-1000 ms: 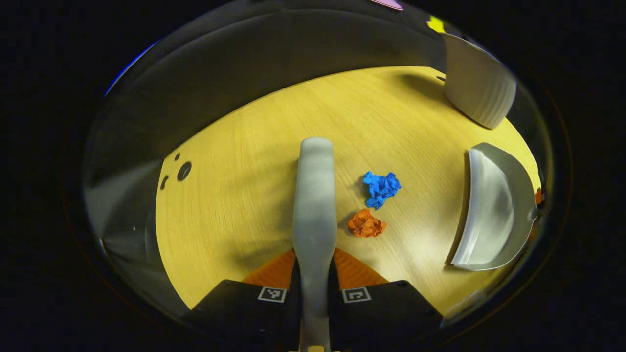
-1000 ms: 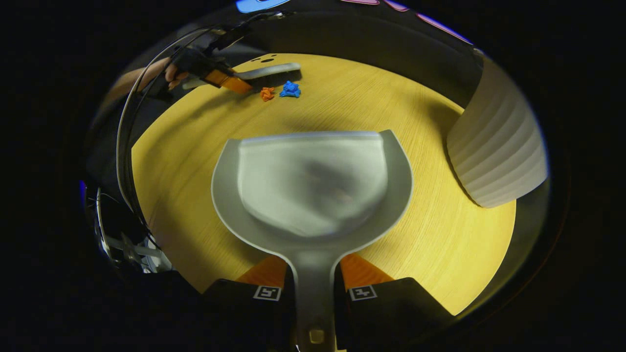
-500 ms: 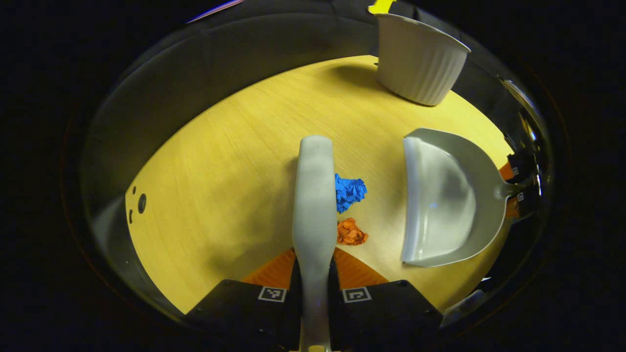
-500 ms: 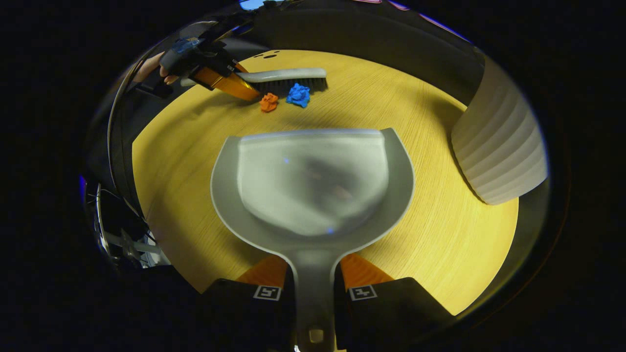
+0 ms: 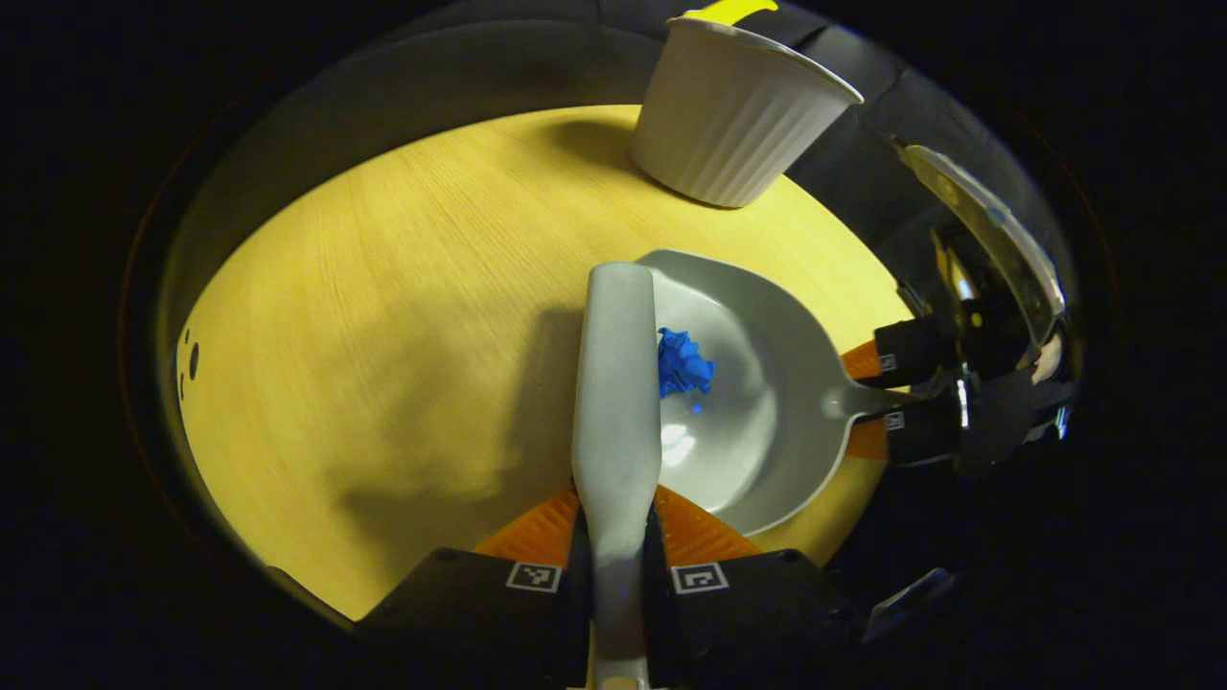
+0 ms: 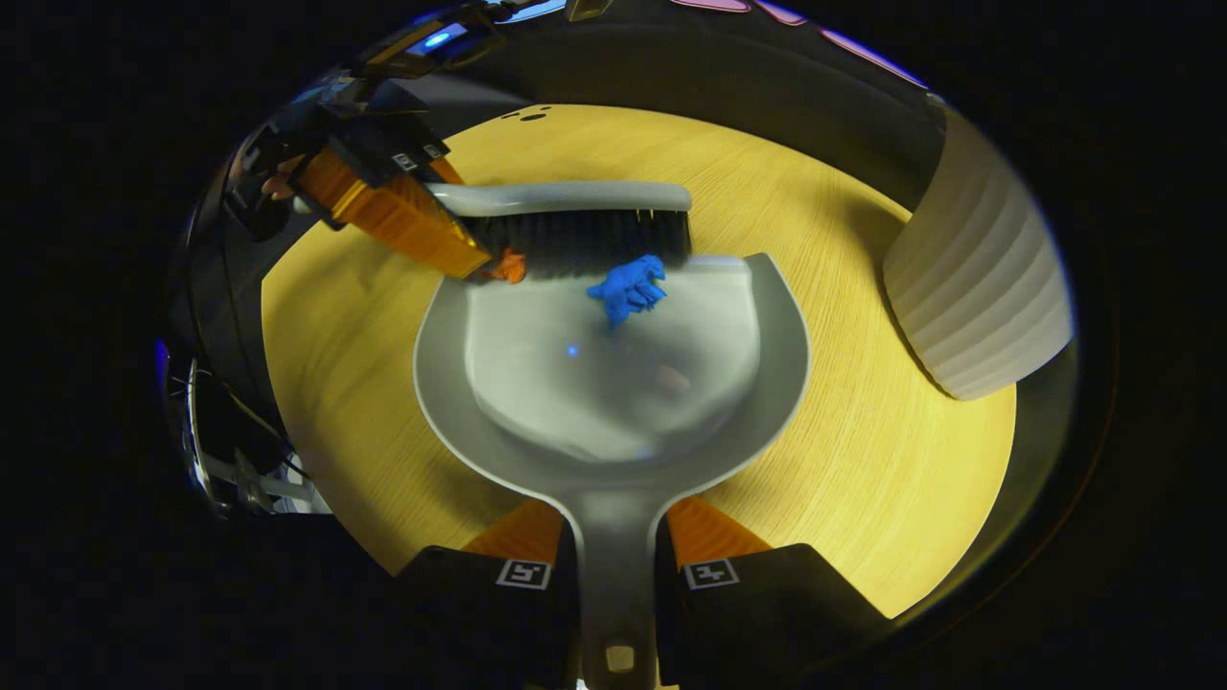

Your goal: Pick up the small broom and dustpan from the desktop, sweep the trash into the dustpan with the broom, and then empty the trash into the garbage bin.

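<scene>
while left gripper [image 5: 613,537] jaws clamp broom [image 5: 618,383] handle, bristles sit at dustpan [image 6: 613,383] mouth on worktop [image 6: 863,460]. right gripper [image 6: 615,565] jaws clamp dustpan handle. blue paper wad [image 6: 628,286] inside pan; orange wad [image 6: 508,266] at pan lip, half hidden behind bristles and left jaws. white ribbed bin [image 5: 733,110] near pan, cut off in right gripper view.

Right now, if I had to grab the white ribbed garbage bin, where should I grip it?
Grip the white ribbed garbage bin at its open rim, coming from above with one finger inside and one outside. It stands upright on the wooden desktop, and its body looks too wide to span.
</scene>
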`<control>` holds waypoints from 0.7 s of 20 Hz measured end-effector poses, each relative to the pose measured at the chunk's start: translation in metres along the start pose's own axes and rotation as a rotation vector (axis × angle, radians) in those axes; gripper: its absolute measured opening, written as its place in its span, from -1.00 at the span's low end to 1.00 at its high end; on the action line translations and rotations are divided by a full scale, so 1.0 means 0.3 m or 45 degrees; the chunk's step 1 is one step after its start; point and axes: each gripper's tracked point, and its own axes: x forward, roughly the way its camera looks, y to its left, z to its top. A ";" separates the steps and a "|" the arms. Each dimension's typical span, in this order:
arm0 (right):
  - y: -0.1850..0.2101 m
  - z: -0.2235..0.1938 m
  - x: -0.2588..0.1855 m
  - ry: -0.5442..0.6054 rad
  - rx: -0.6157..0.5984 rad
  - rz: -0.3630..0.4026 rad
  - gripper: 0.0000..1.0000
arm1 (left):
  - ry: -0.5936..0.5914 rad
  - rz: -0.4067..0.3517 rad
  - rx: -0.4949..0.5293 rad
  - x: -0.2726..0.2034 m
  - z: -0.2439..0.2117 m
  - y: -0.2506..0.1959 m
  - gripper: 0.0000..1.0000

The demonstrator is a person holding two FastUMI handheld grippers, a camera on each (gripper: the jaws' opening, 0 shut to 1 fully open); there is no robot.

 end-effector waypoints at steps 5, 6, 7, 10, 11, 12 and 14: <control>0.012 -0.015 -0.005 -0.019 0.028 -0.007 -0.29 | -0.102 0.028 -0.153 -0.074 0.019 -0.003 -0.46; 0.010 -0.016 -0.006 -0.018 0.025 -0.005 -0.29 | -0.127 0.045 -0.168 -0.100 0.026 0.007 -0.46; 0.014 -0.016 -0.005 -0.022 0.026 -0.005 -0.29 | -0.149 0.075 -0.176 -0.130 0.029 0.028 -0.46; 0.015 -0.025 -0.010 -0.013 0.037 -0.010 -0.30 | -0.228 0.146 -0.203 -0.194 0.027 0.048 -0.46; 0.016 -0.028 -0.013 -0.009 0.046 -0.013 -0.29 | -0.255 0.164 -0.219 -0.214 0.023 0.048 -0.46; 0.016 -0.028 -0.015 -0.012 0.056 -0.019 -0.29 | -0.286 0.188 -0.235 -0.235 0.006 0.058 -0.46; 0.014 -0.022 -0.017 -0.028 0.077 -0.036 -0.30 | -0.353 0.236 -0.264 -0.249 -0.036 0.076 -0.46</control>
